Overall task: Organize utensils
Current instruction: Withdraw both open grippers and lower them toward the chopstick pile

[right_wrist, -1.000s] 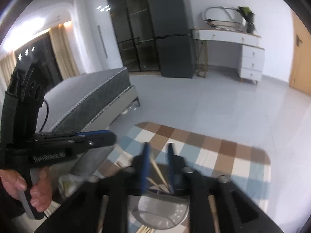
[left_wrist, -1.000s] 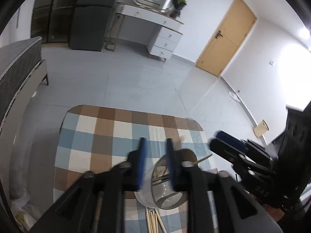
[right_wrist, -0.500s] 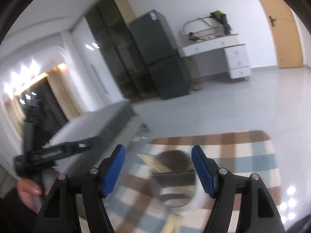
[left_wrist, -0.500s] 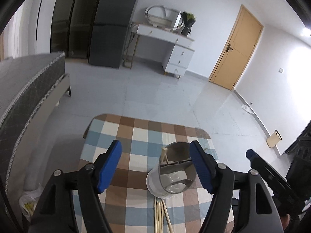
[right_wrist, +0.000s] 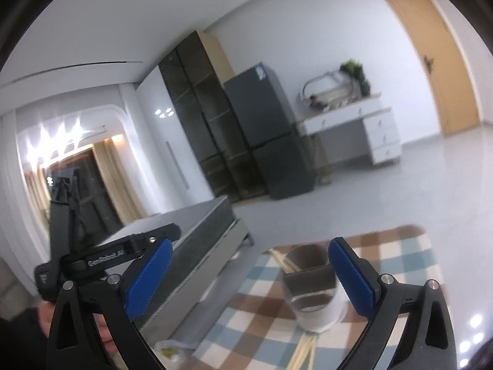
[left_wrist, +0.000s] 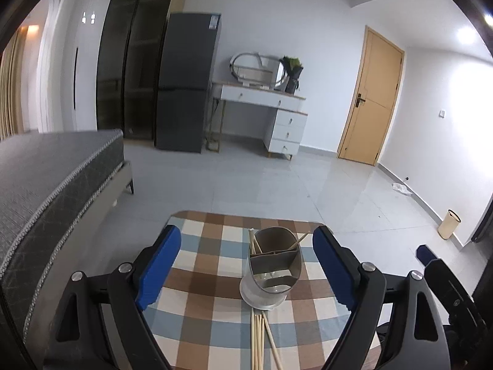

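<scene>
While both the left gripper [left_wrist: 246, 265] and the right gripper [right_wrist: 246, 277] have just been opening and hold nothing, the loose chopsticks [left_wrist: 262, 336] lie on the checked table [left_wrist: 200, 246], pointing near-to-far, just near of the holder [left_wrist: 272, 269], closer to the left gripper.

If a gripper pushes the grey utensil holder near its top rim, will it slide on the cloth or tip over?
The utensil holder looks taller than its white base is wide, so a high push would probably tip it. The checkered tablecloth under it may grip the base and wrinkle, which makes sliding less likely. It holds only a few chopsticks, so it is probably light.
</scene>
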`<move>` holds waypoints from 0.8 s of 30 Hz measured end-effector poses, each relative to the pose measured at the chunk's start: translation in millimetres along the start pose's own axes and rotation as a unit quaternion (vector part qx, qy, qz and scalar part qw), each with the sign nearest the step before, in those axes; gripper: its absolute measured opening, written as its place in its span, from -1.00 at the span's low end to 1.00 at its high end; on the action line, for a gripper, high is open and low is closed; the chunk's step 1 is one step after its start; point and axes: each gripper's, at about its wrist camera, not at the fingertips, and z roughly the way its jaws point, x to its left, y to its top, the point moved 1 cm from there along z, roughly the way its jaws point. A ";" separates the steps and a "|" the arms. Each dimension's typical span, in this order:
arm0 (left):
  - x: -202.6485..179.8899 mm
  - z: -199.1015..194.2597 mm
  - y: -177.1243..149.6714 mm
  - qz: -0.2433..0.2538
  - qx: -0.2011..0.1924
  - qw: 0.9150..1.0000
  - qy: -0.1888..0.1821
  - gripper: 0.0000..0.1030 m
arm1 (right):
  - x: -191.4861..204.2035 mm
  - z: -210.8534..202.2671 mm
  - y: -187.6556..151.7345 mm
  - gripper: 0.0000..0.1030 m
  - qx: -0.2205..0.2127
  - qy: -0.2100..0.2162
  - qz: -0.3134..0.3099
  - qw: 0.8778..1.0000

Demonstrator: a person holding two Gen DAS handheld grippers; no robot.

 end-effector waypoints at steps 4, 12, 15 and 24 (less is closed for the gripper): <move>6.0 -15.6 -12.5 -0.016 -0.029 0.999 0.018 0.80 | 8.9 -18.0 -16.6 1.00 -0.034 -0.027 -0.026 0.999; 6.7 -21.7 -42.2 -0.004 -0.046 0.999 0.023 0.93 | 9.2 -20.7 -50.6 1.00 -0.005 -0.052 -0.029 0.998; 8.6 -16.2 -56.0 -0.005 -0.036 0.999 0.032 0.93 | 8.1 -30.3 -61.5 1.00 -0.013 -0.079 -0.030 0.996; 1.7 10.3 -99.9 0.002 0.008 1.000 0.018 0.93 | -1.4 -29.7 -98.2 1.00 0.026 -0.127 -0.056 0.990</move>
